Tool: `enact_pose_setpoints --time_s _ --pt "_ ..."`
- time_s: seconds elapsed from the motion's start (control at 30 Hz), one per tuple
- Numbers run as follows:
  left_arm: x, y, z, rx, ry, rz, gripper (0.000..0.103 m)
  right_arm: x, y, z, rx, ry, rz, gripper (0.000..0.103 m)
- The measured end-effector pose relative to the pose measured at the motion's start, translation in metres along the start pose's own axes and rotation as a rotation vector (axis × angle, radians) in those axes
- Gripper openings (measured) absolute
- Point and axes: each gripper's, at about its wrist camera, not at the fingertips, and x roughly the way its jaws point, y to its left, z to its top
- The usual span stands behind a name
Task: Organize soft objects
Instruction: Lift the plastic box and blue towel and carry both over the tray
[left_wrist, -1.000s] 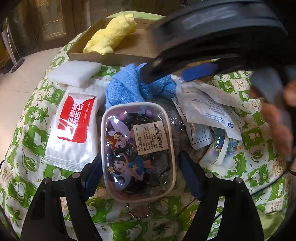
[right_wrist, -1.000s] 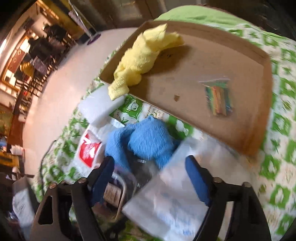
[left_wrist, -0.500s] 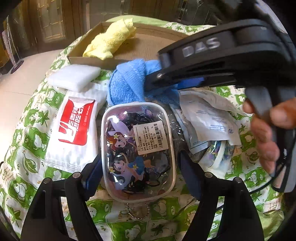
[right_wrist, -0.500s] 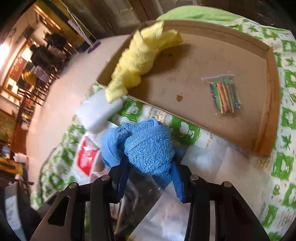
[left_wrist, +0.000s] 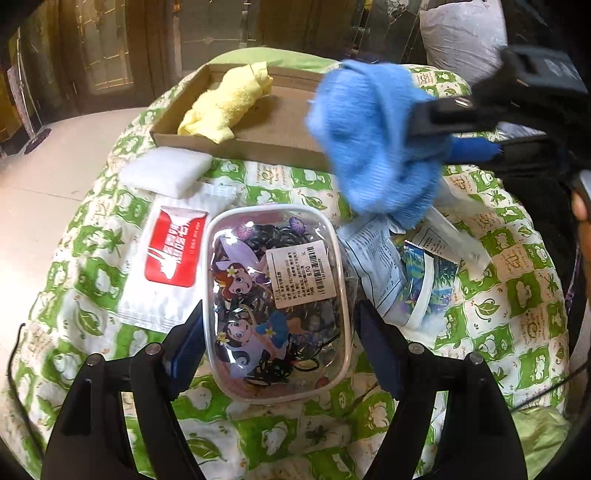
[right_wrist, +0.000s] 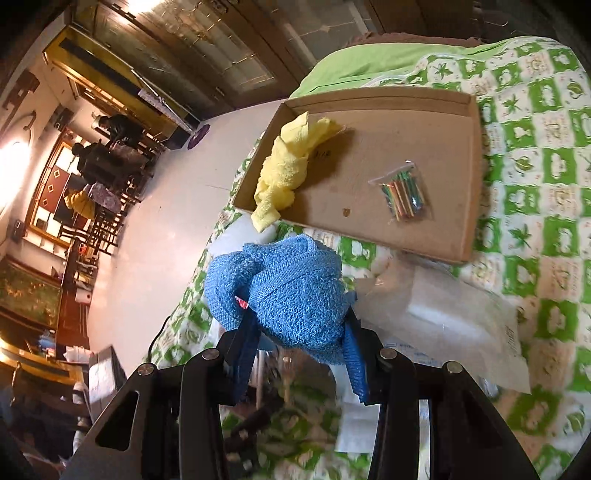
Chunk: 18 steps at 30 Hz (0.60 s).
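Observation:
My right gripper (right_wrist: 299, 339) is shut on a blue towel (right_wrist: 288, 291) and holds it in the air above the green checked cloth, near the front edge of a cardboard tray (right_wrist: 467, 184). The towel (left_wrist: 373, 147) and the right gripper (left_wrist: 454, 129) also show in the left wrist view. A yellow towel (right_wrist: 291, 166) lies in the tray's left part (left_wrist: 229, 101). My left gripper (left_wrist: 277, 343) is open, its fingers on either side of a clear box of hair ties (left_wrist: 277, 295). A white sponge pad (left_wrist: 166, 171) lies left of the tray.
A bag of coloured sticks (right_wrist: 404, 195) lies in the tray. A white packet with a red label (left_wrist: 166, 269) lies left of the box. Plastic packets (left_wrist: 406, 269) lie to its right. The cloth (left_wrist: 517, 295) slopes down at the edges.
My right gripper closed on the blue towel and lifted it off the cloth, up and toward the tray. The left gripper stayed around the clear box.

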Motion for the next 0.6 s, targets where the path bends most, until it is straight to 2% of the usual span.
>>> enact_pose_setpoints --time_s 0.4,0.6 --pt "-0.017 -0.007 0.011 0.025 -0.023 -0.001 0.077 -0.095 0.023 -0.013 -0.071 0.001 -0.029 0.042" --pt "-0.027 -0.014 0.029 0.058 -0.038 0.001 0.077 -0.110 0.038 -0.012 -0.116 -0.024 -0.095 0.042"
